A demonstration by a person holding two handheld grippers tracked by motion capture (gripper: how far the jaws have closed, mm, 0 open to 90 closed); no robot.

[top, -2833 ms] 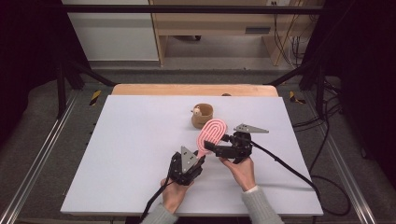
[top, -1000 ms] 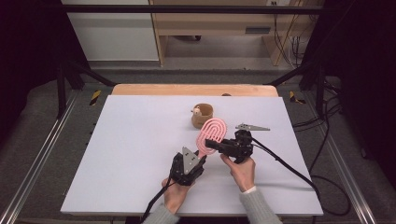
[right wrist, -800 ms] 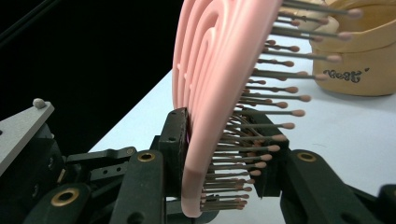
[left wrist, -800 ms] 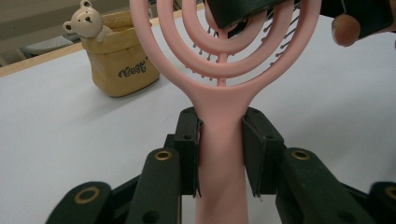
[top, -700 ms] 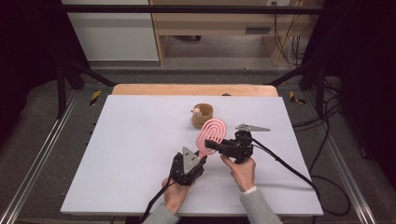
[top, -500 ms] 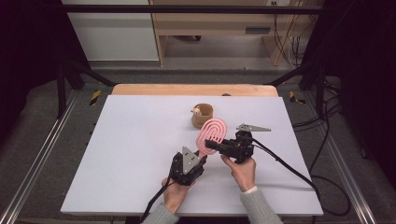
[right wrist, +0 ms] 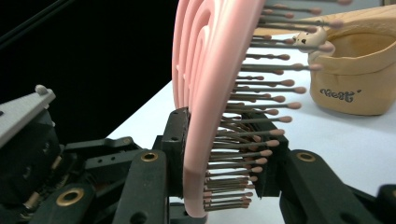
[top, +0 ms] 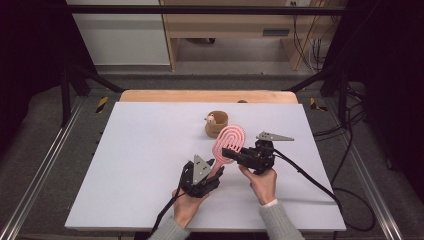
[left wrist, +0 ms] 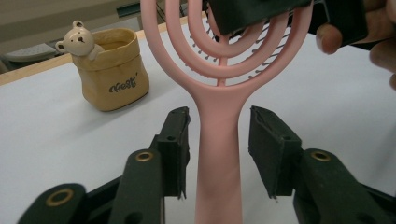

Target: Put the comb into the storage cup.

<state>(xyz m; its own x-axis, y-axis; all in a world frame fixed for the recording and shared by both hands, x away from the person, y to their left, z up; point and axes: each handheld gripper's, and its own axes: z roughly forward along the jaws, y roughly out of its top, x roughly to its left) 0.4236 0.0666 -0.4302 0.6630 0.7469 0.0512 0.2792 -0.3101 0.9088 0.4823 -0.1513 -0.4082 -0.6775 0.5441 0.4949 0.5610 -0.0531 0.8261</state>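
Over white table point(top: 135, 165), my right gripper point(right wrist: 224, 154) pinches the pink hairbrush point(top: 227, 147) head while my left gripper's point(left wrist: 219, 149) jaws, just opening, flank its handle untouched.

I note a tan fabric pouch point(top: 217, 124) with a small bear figure point(left wrist: 77, 38) on its rim — upright on the white surface point(top: 140, 150), far side.

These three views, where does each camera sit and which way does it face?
High view: above the person's side, looking down on the table; forearms, hands, both grippers show.
Left gripper view: on the left gripper, along its open jaws either side of the brush handle.
Right gripper view: on the right gripper, shut on the brush head.
All share the brush and the pot.
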